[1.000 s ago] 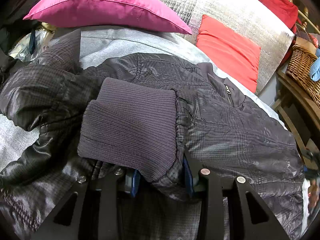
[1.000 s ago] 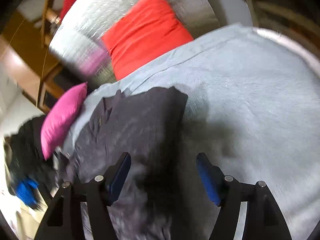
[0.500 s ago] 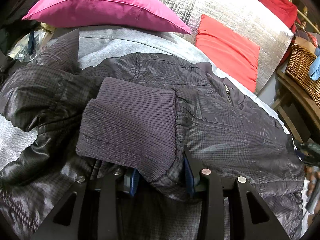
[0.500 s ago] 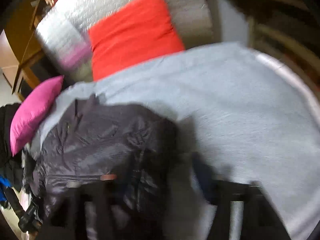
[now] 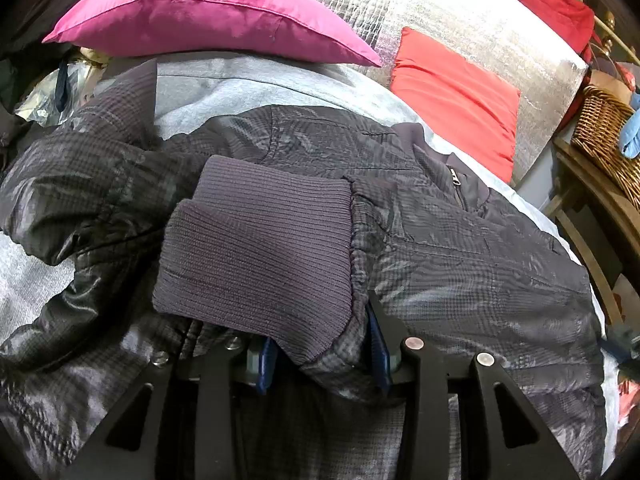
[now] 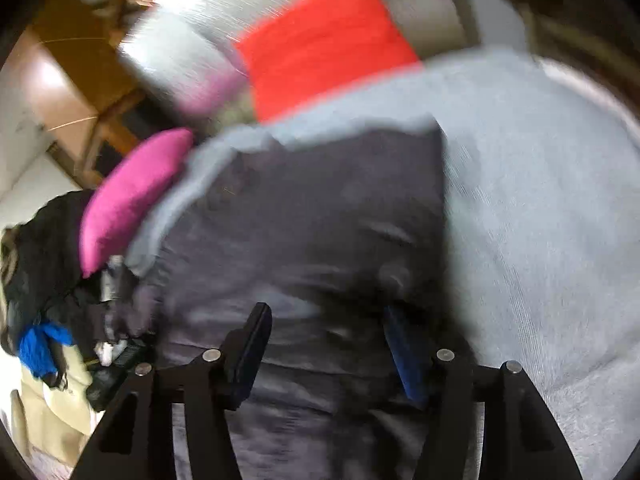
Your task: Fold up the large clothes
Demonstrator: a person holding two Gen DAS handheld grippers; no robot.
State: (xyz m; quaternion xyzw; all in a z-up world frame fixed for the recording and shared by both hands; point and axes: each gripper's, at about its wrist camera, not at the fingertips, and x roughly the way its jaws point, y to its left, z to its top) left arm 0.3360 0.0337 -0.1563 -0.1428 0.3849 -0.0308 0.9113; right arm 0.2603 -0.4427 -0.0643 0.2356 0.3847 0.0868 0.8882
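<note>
Across the grey bed cover (image 5: 248, 84), from nine o'clock to four o'clock in the left view, lies the dark jacket (image 5: 460, 248), only partly folded. One sleeve already brought over the body, its ribbed cuff (image 5: 260, 248) resting at centre. Left gripper (image 5: 324, 356) with fingers clamped on the sleeve fabric just below that cuff. Right gripper (image 6: 332, 344) over the jacket's far edge, fingers (image 6: 252, 340) just been closing yet apart, cloth between them; contact lost in blur. Other sleeve sprawled loose at nine o'clock. Probably left: tucking that sleeve, then folding the body. Pink pillow (image 5: 208, 8) at twelve o'clock.
</note>
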